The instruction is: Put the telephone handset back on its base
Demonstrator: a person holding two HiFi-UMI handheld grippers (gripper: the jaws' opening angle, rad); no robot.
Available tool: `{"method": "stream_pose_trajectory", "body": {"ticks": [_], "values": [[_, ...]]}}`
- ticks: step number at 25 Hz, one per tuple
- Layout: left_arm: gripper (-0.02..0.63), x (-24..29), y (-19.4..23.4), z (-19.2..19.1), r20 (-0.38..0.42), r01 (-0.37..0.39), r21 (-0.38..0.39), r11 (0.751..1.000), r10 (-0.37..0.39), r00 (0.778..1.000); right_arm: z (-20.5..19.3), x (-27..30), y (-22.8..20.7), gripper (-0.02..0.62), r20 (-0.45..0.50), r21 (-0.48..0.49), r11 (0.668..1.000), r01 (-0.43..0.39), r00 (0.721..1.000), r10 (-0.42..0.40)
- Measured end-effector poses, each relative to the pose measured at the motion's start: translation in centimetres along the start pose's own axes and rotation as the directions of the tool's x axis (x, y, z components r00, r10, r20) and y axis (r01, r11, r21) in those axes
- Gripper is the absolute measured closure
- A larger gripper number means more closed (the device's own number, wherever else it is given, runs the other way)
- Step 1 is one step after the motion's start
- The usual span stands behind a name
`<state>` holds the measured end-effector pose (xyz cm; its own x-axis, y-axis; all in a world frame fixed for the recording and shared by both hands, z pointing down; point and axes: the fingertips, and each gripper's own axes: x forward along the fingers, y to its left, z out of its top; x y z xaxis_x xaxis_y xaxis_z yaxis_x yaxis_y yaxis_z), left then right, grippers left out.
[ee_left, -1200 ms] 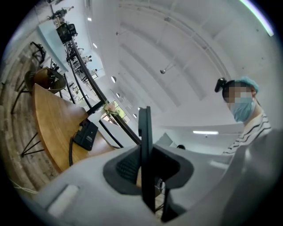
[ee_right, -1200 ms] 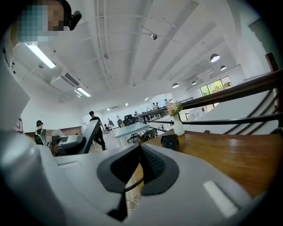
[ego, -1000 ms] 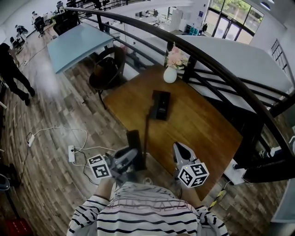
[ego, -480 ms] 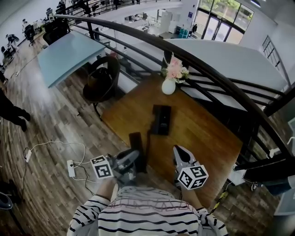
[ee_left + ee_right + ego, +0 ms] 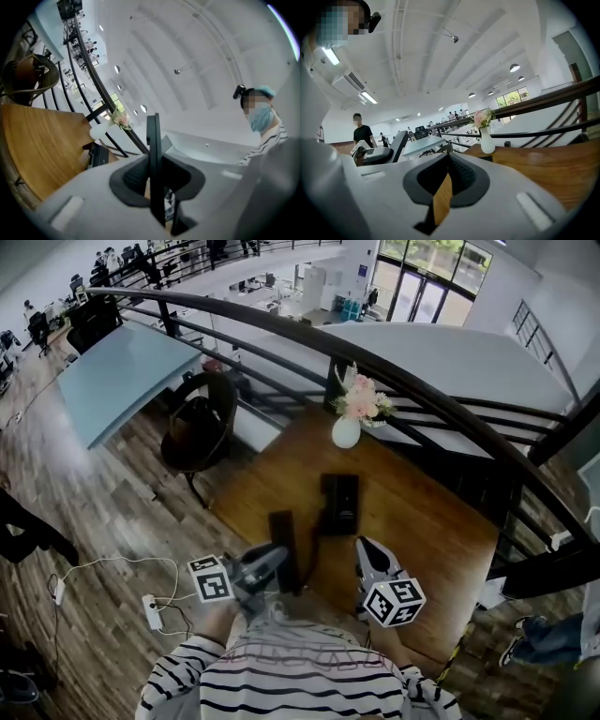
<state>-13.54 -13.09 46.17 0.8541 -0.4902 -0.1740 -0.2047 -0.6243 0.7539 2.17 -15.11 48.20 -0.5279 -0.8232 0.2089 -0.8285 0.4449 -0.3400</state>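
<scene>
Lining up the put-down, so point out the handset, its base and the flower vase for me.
handset (image 5: 283, 542): head view, middle of its dark body, ahead of the left gripper.
base (image 5: 339, 503): head view, centre of its top face.
vase (image 5: 346, 433): head view, white belly under the flowers.

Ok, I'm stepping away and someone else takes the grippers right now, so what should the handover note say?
Left gripper: shut on the handset, which it holds upright near the near edge of the table.
Right gripper: shut, nothing in it, over the table's near edge beside the left one.
Base: on the table ahead of the handset, with the flower vase beyond it.
Done: handset gripped.
Left: carry it forward, lay it on the base, release.
</scene>
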Motion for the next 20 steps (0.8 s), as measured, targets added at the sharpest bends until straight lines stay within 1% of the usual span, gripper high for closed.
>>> {"method": "stream_pose_trajectory", "body": {"ticks": [5, 9, 12, 16, 20], "values": [[0.532, -0.5, 2.2, 2.0, -0.049, 0.034, -0.018, 0.999, -0.035, 0.998, -0.4, 1.9, 0.6, 0.595, 0.02, 0.029, 0.998, 0.063, 0.998, -0.064], [0.532, -0.8, 4.5, 2.4, -0.078, 0.041, -0.037, 0.998, -0.043, 0.996, -1.7, 2.5, 0.9, 0.595, 0.009, 0.044, 0.993, 0.109, 0.994, -0.11], [0.532, -0.3, 6.0, 2.3, -0.088, 0.049, -0.059, 0.997, -0.054, 0.995, -2.3, 2.7, 0.3, 0.595, -0.004, 0.056, 0.99, 0.133, 0.991, -0.133], [0.532, 1.4, 7.3, 2.0, -0.113, 0.048, -0.062, 0.997, -0.055, 0.992, -2.0, 3.1, -1.1, 0.595, -0.003, 0.063, 0.989, 0.135, 0.991, -0.135], [0.532, 3.7, 7.7, 2.0, -0.107, 0.058, -0.069, 0.996, -0.065, 0.992, -1.0, 3.5, -2.8, 0.595, -0.008, 0.055, 0.991, 0.123, 0.992, -0.123]]}}
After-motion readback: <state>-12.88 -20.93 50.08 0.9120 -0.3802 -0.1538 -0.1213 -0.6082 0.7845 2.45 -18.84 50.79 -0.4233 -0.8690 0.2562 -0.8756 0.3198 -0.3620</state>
